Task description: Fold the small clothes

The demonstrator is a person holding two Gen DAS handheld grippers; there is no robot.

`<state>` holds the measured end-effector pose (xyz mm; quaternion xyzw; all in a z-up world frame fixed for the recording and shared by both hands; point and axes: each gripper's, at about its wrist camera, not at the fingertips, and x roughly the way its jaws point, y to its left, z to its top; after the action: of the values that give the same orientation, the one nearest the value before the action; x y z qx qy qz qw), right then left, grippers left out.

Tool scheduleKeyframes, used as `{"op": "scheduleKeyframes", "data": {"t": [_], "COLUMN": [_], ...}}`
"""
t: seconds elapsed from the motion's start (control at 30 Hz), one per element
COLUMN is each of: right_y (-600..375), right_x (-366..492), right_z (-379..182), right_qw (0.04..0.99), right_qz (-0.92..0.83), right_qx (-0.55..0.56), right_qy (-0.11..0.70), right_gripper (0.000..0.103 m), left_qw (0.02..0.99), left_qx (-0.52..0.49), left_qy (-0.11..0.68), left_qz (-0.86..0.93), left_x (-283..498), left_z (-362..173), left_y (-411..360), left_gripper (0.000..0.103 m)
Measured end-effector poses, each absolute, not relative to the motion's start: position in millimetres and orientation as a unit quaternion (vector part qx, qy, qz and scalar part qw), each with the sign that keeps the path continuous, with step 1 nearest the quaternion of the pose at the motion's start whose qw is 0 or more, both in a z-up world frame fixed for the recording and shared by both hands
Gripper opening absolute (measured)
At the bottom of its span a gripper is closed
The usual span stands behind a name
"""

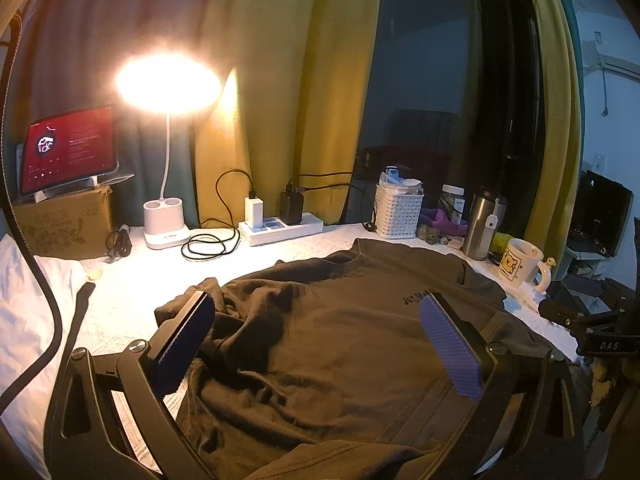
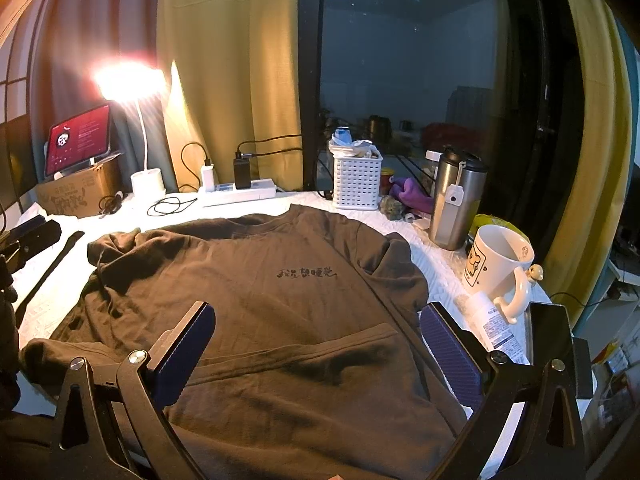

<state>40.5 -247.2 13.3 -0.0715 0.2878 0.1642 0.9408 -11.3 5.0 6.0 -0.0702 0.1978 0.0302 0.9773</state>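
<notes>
A dark brown T-shirt [image 1: 328, 344] with small black lettering on the chest lies front up on a white padded table top [image 1: 132, 280]. It also shows in the right wrist view [image 2: 256, 292], with its left sleeve bunched and the hem partly turned up. My left gripper [image 1: 320, 344] hovers open over the shirt's left middle, holding nothing. My right gripper [image 2: 320, 348] hovers open over the shirt's lower right part, holding nothing. The right gripper's body [image 1: 592, 332] shows at the right edge of the left wrist view.
A lit desk lamp [image 1: 166, 216], a tablet [image 1: 68, 148] on a cardboard box, a power strip [image 1: 280, 228] with chargers and cables, a white basket [image 2: 356, 180], a steel tumbler [image 2: 454, 200], a white mug [image 2: 498, 268] and a tube [image 2: 496, 328] line the back and right side.
</notes>
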Motion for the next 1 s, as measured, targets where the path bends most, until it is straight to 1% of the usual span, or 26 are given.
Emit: {"op": "scheduleKeyframes", "data": {"t": [1.0], "right_y": [-245.9], "right_x": [40.3], "right_z": [13.5], "right_qw": [0.941], "right_qz": [0.163], "right_qx": [-0.074], "right_qy": [0.288], "right_gripper": [0.103], "left_qw": [0.978], "left_qx": [-0.068], "left_qy": [0.196], "left_qz": [0.028], "left_x": [-14.9], "left_z": [4.7], "left_y": [-0.3], "left_gripper": [0.101]}}
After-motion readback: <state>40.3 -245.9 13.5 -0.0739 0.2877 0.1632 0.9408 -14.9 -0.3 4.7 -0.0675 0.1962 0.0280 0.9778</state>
